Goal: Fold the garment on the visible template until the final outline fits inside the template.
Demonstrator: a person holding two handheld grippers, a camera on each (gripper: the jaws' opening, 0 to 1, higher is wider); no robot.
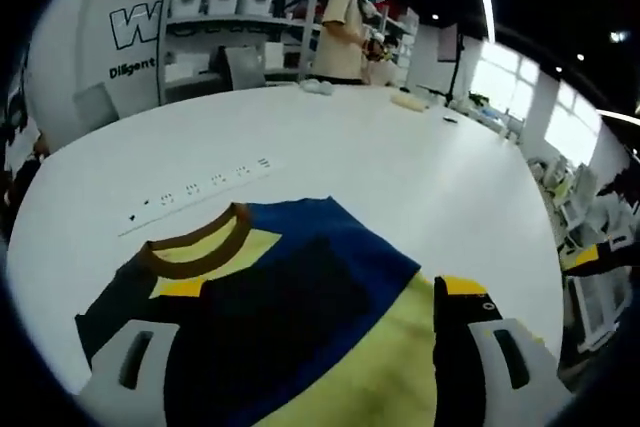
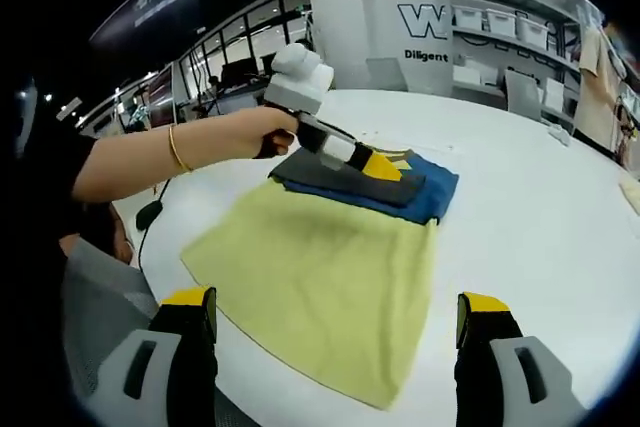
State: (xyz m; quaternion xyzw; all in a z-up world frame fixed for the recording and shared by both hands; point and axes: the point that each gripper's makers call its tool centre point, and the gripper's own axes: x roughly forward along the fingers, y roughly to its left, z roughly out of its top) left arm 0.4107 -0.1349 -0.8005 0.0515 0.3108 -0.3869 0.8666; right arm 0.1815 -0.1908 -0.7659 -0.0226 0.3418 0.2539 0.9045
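Note:
A garment lies on the white table [image 2: 545, 217]: a pale yellow body [image 2: 325, 262] spread flat, with navy and blue panels [image 2: 425, 195] folded over at its far end. In the left gripper view I see its brown collar [image 1: 195, 252] and the navy fold [image 1: 285, 302]. My left gripper [image 1: 310, 322] rests low over that fold with its jaws wide apart; from the right gripper view, the left gripper [image 2: 375, 165] is held by a hand over the dark fold. My right gripper [image 2: 335, 322] is open above the near yellow hem, holding nothing.
A strip of small printed marks [image 1: 205, 185] lies on the table beyond the collar. A person [image 1: 345, 32] stands at the far edge by shelves of bins [image 1: 240, 2]. A braceleted forearm [image 2: 180, 152] reaches in from the left, above a dark cable [image 2: 150, 214].

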